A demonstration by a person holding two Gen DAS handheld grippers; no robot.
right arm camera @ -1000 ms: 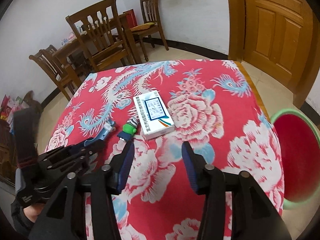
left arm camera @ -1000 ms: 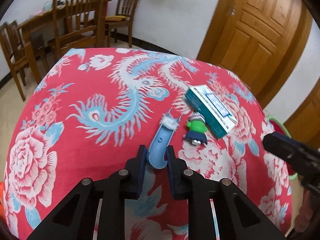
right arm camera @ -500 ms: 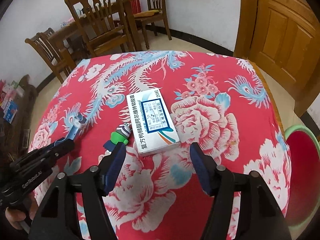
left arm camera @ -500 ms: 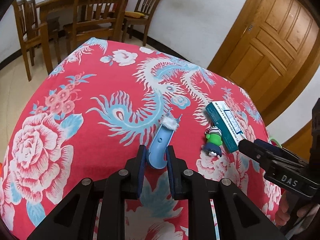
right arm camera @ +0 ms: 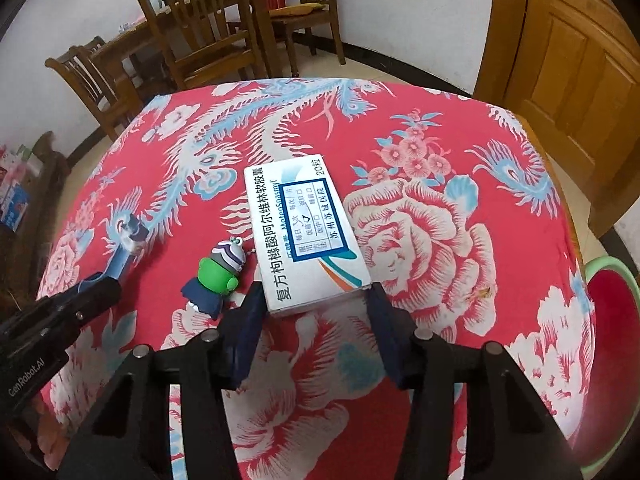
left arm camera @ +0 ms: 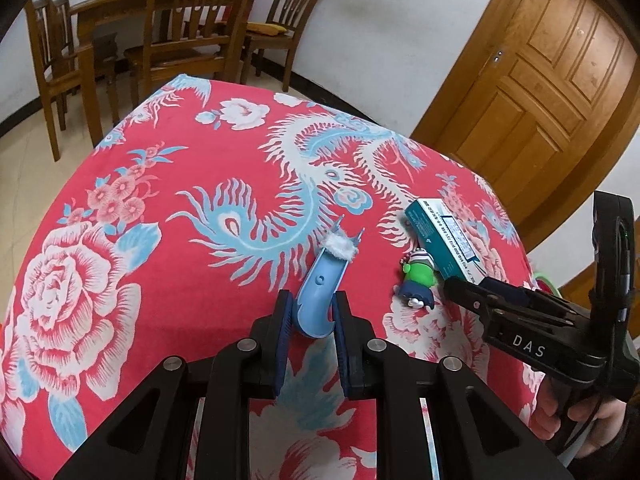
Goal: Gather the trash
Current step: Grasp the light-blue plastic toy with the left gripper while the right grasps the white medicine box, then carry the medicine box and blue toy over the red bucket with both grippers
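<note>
Medicine box lies flat, label up, about mid-bench toward the right edge, near short end sitting right between my right tool's pads, which are closing on it; both pads look at the box corners, can't tell if they press yet, so I count it as not gripped. To do this well I'd push a bit deeper along the box so the pads bite the long side walls, not just the corners, keep the tool square to the box, squeeze gently since thin card will likely crush, then lift straight up. Green toy figure lies just beside the box on its left, close to my left-side pad; risk of nudging or snagging its bead chain, so don't drift that way. Left tool is clamped on the blue plastic handle with the white fluffy bit at its far end, near the bench's left edge, resting on the red floral cloth. Red bin with green rim stands off the bench's right edge, likely drop spot for both. Lift box clear of the edge before swinging over.
</note>
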